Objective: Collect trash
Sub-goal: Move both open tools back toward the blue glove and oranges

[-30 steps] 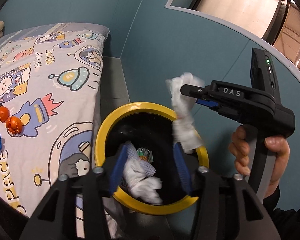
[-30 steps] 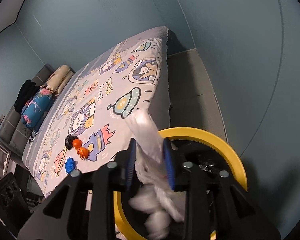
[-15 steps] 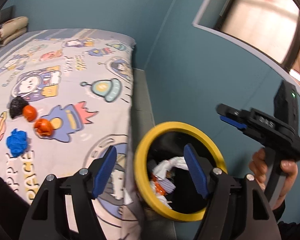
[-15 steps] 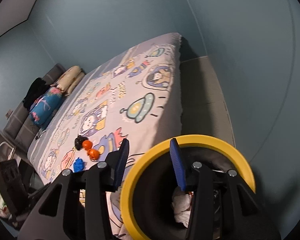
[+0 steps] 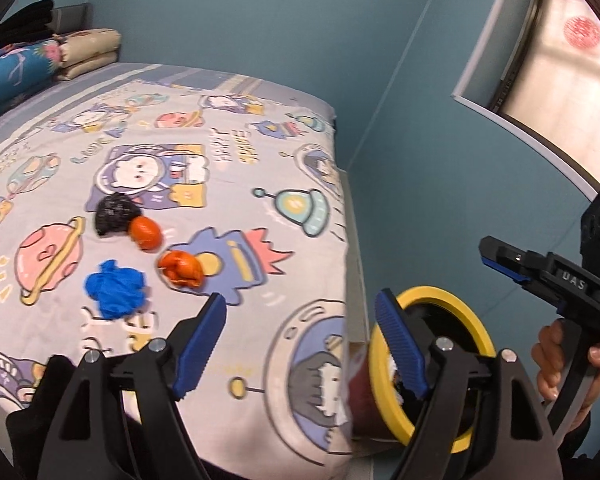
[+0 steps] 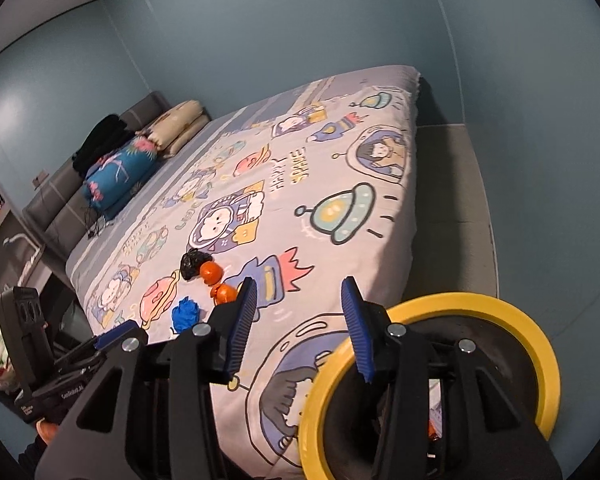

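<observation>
Left wrist view: left gripper (image 5: 300,320) and right gripper (image 6: 300,304) both gape empty over the cartoon-print bedsheet (image 5: 228,168), where crumpled blue (image 5: 116,294), black (image 5: 114,214) and two orange wads (image 5: 182,270) lie left of the round yellow-rimmed bin (image 5: 476,320).

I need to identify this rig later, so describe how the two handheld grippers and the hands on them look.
Both the left gripper and the right gripper are black, with ribbed blue pads, silver screws and angular black frames. White lettering marks the right gripper's body, with a green light behind it. The bare right hand ends in a dark sleeve.

Bin (image 5: 428,364) beside bed (image 5: 188,184), scraps (image 5: 116,294) atop.
</observation>
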Tool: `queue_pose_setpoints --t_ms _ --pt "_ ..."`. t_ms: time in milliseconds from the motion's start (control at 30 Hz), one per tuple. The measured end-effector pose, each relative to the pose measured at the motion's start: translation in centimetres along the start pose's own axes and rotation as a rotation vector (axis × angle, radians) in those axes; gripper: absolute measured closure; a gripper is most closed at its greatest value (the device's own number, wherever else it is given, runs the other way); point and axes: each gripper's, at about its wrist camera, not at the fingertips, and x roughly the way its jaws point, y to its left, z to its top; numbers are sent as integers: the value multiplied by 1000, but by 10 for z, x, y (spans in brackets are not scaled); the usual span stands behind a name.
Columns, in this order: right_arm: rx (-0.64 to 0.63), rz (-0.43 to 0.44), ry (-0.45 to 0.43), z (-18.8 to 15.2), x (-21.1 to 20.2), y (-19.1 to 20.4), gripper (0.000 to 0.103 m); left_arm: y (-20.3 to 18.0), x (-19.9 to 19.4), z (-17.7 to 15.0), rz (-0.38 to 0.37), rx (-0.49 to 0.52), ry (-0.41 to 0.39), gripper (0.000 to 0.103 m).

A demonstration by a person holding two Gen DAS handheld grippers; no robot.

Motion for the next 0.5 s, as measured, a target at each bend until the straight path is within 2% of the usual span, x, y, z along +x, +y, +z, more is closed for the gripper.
queue_pose_setpoints --t_ms 500 --pt "-117 45 131 11 59 61 60 73 -2 0 140 -92 -11 26"
